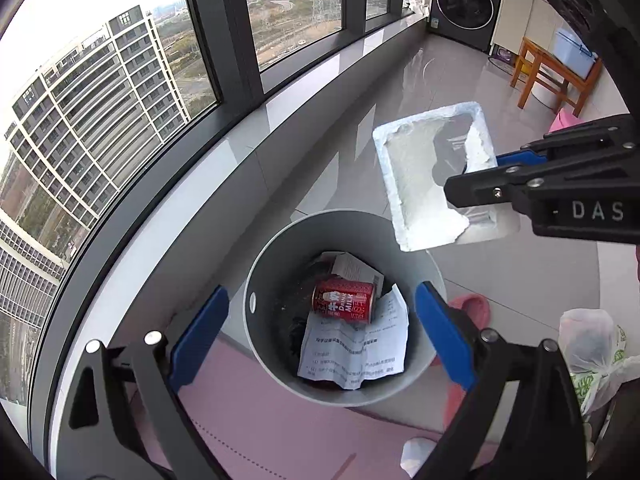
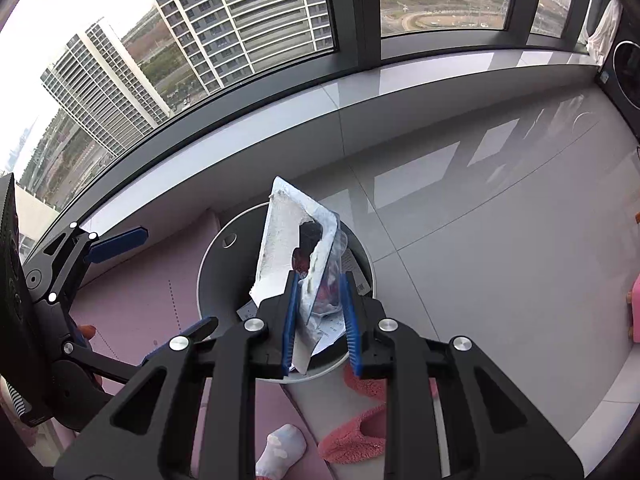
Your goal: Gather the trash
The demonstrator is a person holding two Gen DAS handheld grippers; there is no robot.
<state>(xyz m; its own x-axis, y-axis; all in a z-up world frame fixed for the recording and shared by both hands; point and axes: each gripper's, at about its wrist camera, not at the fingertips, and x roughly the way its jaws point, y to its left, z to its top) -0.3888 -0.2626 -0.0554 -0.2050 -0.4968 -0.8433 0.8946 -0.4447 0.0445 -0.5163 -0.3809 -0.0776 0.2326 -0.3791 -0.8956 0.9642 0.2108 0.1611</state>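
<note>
While your left gripper (image 1: 320, 332) hung spread apart above the grey bin (image 1: 416, 272), your right gripper (image 2: 318, 320) clamped the torn white tray (image 1: 420, 184).

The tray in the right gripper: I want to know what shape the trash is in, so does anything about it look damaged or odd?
Yes. The white tray, held in the right gripper above the grey bin, has its film cover torn open, with ragged edges around a dark hole. It hangs tilted, not level.
</note>
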